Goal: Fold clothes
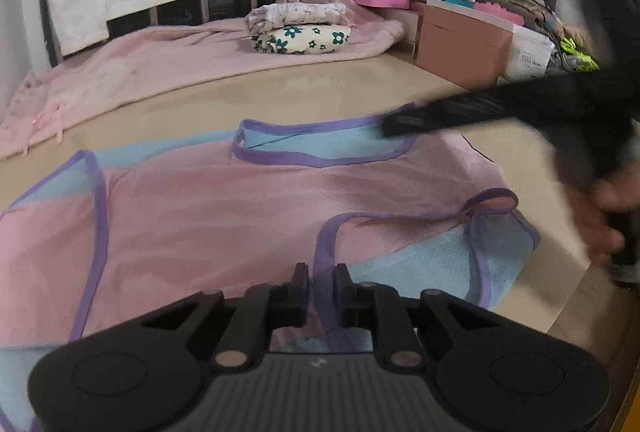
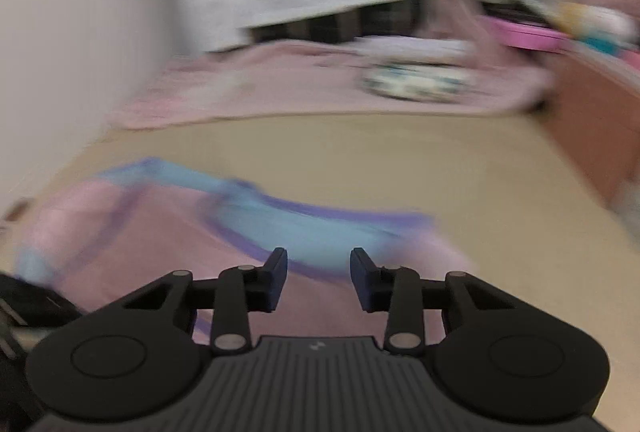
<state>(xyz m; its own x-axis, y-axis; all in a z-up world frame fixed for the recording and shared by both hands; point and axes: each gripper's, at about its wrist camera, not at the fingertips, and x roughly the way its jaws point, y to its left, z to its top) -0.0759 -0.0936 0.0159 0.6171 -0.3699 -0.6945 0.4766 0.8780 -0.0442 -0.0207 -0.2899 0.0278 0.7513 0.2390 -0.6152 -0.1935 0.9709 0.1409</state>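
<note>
soft even indoor light, left wrist view mostly sharp, right wrist view motion-blurred, fisheye-curved dark corners

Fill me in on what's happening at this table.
A person is folding clothes with a handheld gripper in each hand. A pink and blue garment with purple trim lies spread on the beige table. The left gripper is closed on the trim at its near edge. The right gripper is open, in motion near the neckline, holding nothing. Two folded pieces sit stacked at the back.
</note>
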